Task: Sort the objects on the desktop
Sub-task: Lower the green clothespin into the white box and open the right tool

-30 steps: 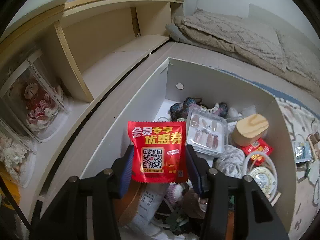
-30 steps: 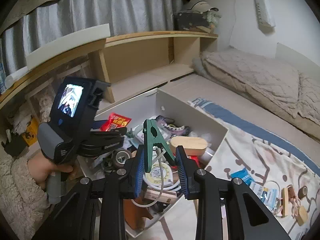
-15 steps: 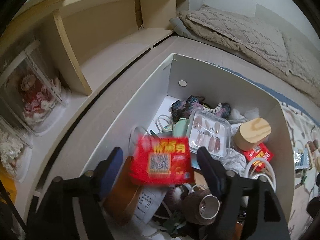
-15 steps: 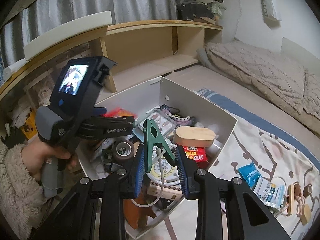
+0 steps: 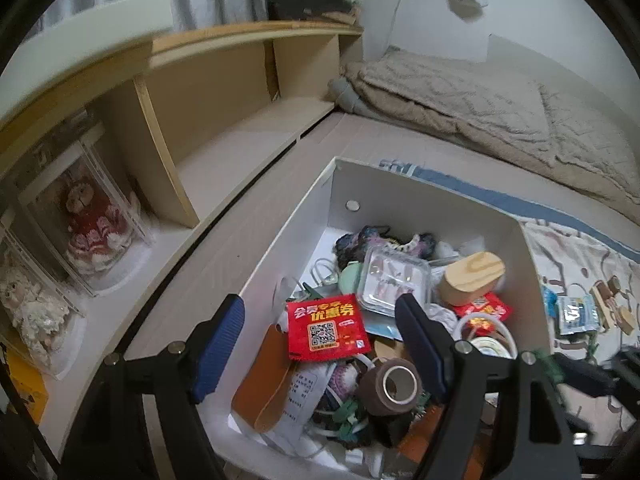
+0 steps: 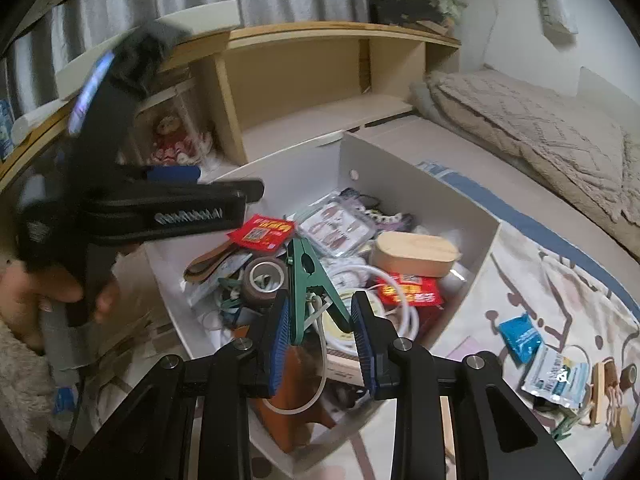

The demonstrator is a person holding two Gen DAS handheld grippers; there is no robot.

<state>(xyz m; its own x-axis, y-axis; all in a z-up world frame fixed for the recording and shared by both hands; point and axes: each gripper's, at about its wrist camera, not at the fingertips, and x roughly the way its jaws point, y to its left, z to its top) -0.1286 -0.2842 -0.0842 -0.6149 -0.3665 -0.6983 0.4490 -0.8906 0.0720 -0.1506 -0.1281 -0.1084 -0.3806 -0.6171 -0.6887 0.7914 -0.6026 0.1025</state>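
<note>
left tongs (image 5: 320, 344): standing wide apart, nothing between the pads; jaws have just been opening; hanging over the white box's left half
red coupon packet (image 5: 326, 326): lying loose on the pile inside the white box (image 5: 304, 208), counts as sorted
box contents: tape roll (image 5: 394, 384), clear nail-tip case (image 5: 394, 282) and wooden oval box (image 5: 472, 278) are crowding it; little bare floor is showing
right tongs (image 6: 320, 330): clamping the green clip (image 6: 306, 276), holding it over the box's near edge, not dropped yet
left to do: blue sachet (image 6: 520, 336), silver sachet (image 6: 556, 374) and wooden bits are lying on the patterned cover (image 6: 540, 280) right of the box
room: box walls are rising on all sides; shelf unit is close on the left, open bed on the right
</note>
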